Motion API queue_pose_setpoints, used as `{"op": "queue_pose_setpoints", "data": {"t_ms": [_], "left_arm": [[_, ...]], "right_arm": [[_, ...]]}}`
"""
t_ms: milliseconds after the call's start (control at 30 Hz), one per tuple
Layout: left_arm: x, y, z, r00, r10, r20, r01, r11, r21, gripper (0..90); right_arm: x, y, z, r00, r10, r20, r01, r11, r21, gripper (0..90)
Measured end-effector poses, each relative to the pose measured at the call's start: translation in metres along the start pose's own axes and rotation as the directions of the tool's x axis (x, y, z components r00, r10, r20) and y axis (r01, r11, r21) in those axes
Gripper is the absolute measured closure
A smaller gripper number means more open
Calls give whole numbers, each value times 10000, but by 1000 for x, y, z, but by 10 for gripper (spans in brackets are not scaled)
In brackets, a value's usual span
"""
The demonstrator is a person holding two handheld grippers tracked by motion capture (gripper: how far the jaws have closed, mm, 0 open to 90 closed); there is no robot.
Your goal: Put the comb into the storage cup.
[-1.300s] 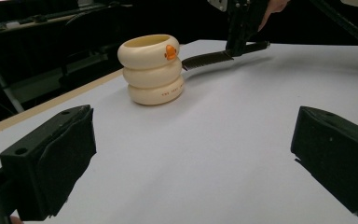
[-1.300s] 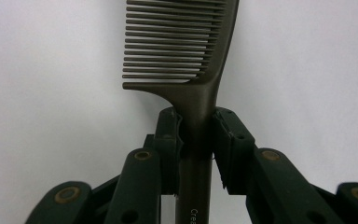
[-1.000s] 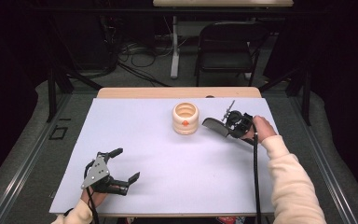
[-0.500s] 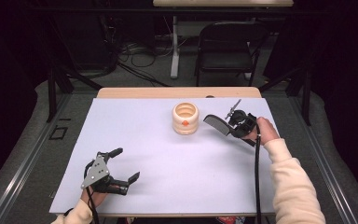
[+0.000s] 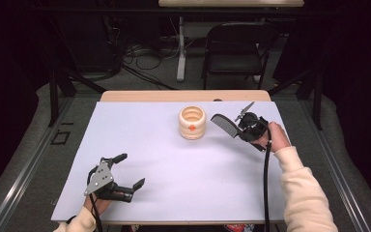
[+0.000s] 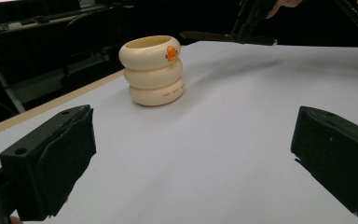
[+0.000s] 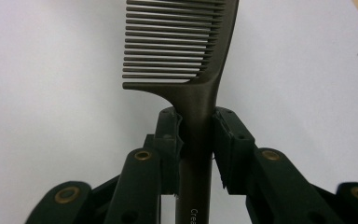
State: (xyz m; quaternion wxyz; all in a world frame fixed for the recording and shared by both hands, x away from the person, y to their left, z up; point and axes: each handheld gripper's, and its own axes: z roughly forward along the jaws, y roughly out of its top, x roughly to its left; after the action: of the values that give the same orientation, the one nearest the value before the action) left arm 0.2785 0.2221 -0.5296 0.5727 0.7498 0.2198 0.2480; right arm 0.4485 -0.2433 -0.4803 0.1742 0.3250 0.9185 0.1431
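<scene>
Two grippers: we work with one in each hand at the white table (image 5: 174,193), and only the right one is loaded.
Left gripper (image 5: 125,176): nearest to us, low at the front left of the table; its jaws stand wide apart with nothing between them, aimed across the sheet toward the cup.
Right gripper (image 7: 198,135): farther off at the right, its pads clamped on the handle of the comb (image 7: 186,51); we see the handle pinched square between both pads in the right gripper view.
Comb position: held above the table, teeth end reaching toward the cup and just beside it, apart from its rim as far as we can judge from the high view.
Cup (image 5: 192,123): a cream ringed holder with an orange mark, upright near the far middle of the table, mouth open and, it seems, empty.
Step in hand: we judge the comb is being carried to the cup.
Next move: we must bring the comb over the mouth, tip it end-down, lower it inside, then release.
</scene>
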Motion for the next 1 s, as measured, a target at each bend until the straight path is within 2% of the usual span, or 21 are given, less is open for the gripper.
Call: {"op": "queue_pose_setpoints", "data": {"t_ms": [133,167,200,300,467,533,700,967,1000], "left_arm": [[0,0,0,10000,-17,-1,17,10000,12,0],[0,0,-1,10000,-3,6,3,10000,2,1],[0,0,-1,10000,21,4,-21,10000,-14,1],[1,0,-1,10000,-5,-3,5,10000,33,1],[1,-1,0,10000,-41,22,41,10000,27,1],[1,0,0,10000,-47,6,47,10000,28,1],[1,0,0,10000,-16,17,16,10000,43,1],[0,0,0,10000,6,-7,-6,10000,24,1],[0,0,0,10000,-14,-5,14,10000,39,1]], "right_arm": [[2,0,-3,9999,169,-11,-169,9991,-392,723],[2,0,-3,10000,47,3,-46,9988,-493,723],[3,0,-5,9997,235,-45,-237,9985,-489,723],[5,0,-6,9996,292,-17,-293,9958,-863,723],[7,-1,-8,9993,367,-52,-371,9936,-1063,723],[6,-2,-7,9989,455,-63,-459,9901,-1325,723],[8,-5,-9,9982,583,-111,-593,9882,-1410,723],[9,-9,-11,9962,825,-283,-864,9778,-1910,723],[10,-10,-11,9949,963,-304,-1003,9770,-1881,723]]}}
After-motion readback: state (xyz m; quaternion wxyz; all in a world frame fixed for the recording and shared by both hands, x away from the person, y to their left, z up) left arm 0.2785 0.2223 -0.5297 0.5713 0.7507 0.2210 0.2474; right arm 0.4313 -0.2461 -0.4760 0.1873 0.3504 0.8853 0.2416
